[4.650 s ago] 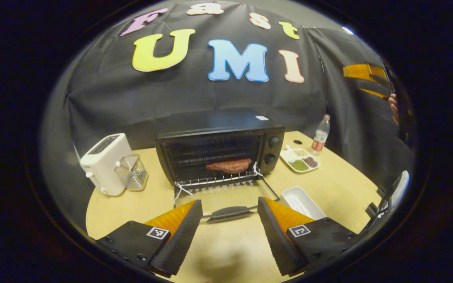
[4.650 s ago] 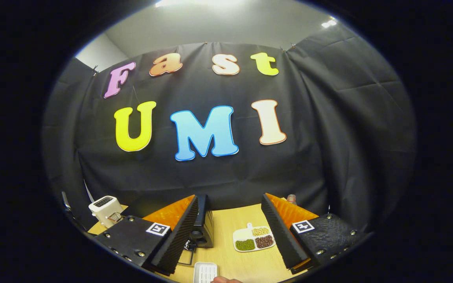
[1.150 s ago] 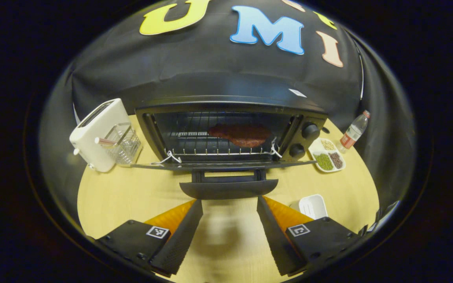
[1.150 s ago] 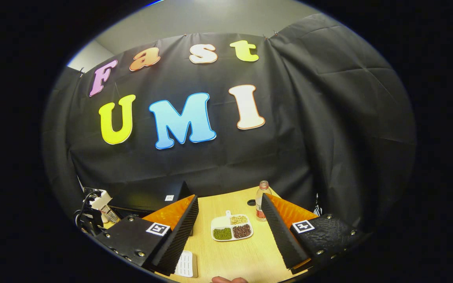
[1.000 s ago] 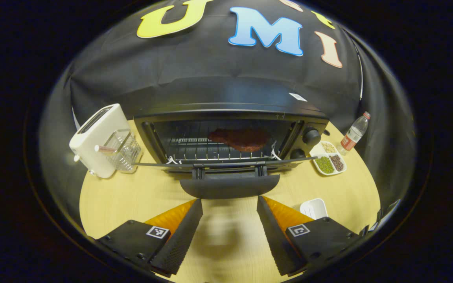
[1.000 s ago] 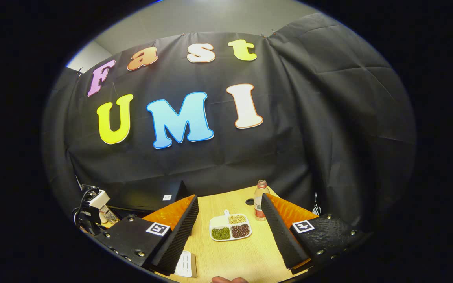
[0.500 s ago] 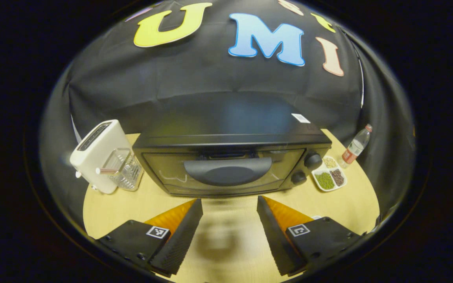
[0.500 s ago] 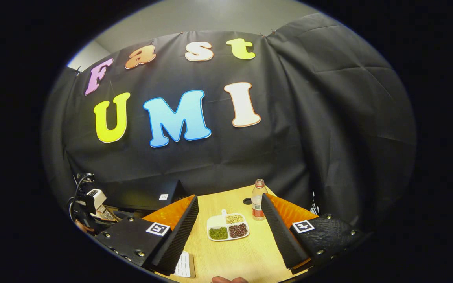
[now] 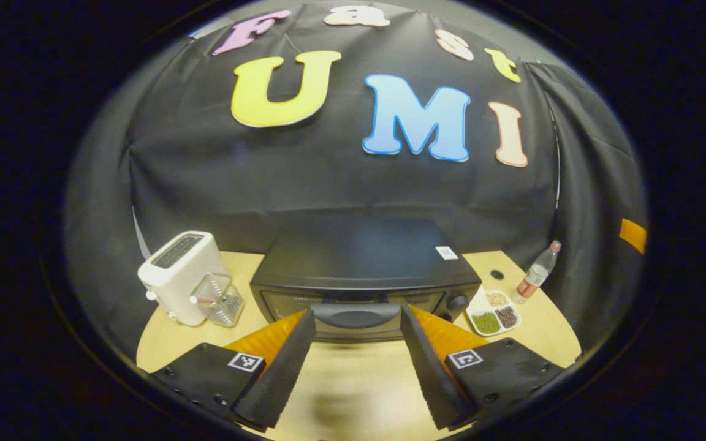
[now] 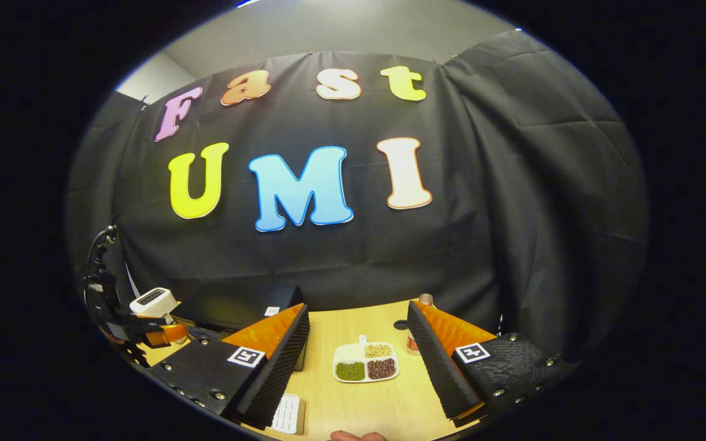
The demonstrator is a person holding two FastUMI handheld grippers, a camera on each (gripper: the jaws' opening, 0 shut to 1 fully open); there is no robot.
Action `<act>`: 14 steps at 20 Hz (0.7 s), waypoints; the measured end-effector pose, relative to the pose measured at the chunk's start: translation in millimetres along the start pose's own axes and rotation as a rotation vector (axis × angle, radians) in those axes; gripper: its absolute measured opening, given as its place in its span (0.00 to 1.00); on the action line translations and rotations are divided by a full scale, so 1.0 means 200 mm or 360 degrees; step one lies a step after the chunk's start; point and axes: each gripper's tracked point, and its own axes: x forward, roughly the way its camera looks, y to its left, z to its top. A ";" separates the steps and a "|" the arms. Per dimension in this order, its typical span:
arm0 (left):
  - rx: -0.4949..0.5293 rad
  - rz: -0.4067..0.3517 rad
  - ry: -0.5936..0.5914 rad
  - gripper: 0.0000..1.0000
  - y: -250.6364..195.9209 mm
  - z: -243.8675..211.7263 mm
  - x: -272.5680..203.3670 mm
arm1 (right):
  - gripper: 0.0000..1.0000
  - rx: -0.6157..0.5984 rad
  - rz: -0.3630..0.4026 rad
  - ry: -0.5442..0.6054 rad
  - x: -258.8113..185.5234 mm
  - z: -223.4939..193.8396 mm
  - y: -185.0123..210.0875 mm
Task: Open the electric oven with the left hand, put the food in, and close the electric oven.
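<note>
Your left gripper [image 9: 358, 358], jaws spread and empty, now sits back from the black electric oven [image 9: 362, 275] on the wooden table [image 9: 353, 380], its door swung shut since a second ago, food inside, task seemingly done; your right gripper [image 10: 359, 361] hangs open too.

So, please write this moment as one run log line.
oven door: closed | left gripper: open, at door handle | right gripper: open, over table
</note>
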 end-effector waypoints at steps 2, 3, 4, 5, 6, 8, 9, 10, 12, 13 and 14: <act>-0.0043 0.0027 -0.0099 0.96 0.00 0.08 -0.04 | 0.97 -0.0042 0.0048 -0.0041 0.01 0.06 0.04; -0.0055 0.0045 -0.0155 0.96 0.00 0.13 -0.06 | 0.97 -0.0060 0.0070 -0.0065 0.00 0.09 0.06; -0.0060 0.0064 -0.0223 0.94 0.01 0.18 -0.08 | 0.97 -0.0077 0.0088 -0.0101 0.00 0.13 0.08; -0.0057 0.0085 -0.0302 0.94 0.01 0.24 -0.11 | 0.97 -0.0089 0.0103 -0.0141 -0.01 0.18 0.10; -0.0030 0.0121 -0.0400 0.93 0.03 0.31 -0.14 | 0.97 -0.0093 0.0118 -0.0179 -0.02 0.22 0.12; 0.0026 0.0174 -0.0541 0.95 0.05 0.41 -0.21 | 0.97 -0.0079 0.0163 -0.0231 -0.04 0.28 0.17; 0.0028 0.0171 -0.0573 0.96 0.04 0.45 -0.24 | 0.97 -0.0065 0.0196 -0.0238 -0.04 0.30 0.20; 0.0026 0.0166 -0.0594 0.96 0.03 0.47 -0.26 | 0.97 -0.0061 0.0234 -0.0237 -0.04 0.29 0.24; 0.0028 0.0159 -0.0632 0.93 -0.01 0.51 -0.31 | 0.97 -0.0060 0.0274 -0.0225 -0.03 0.28 0.27; 0.0036 0.0151 -0.0655 0.90 -0.03 0.53 -0.34 | 0.97 -0.0046 0.0282 -0.0211 -0.04 0.28 0.28; 0.0043 0.0140 -0.0678 0.90 -0.04 0.56 -0.36 | 0.97 -0.0034 0.0295 -0.0202 -0.06 0.27 0.30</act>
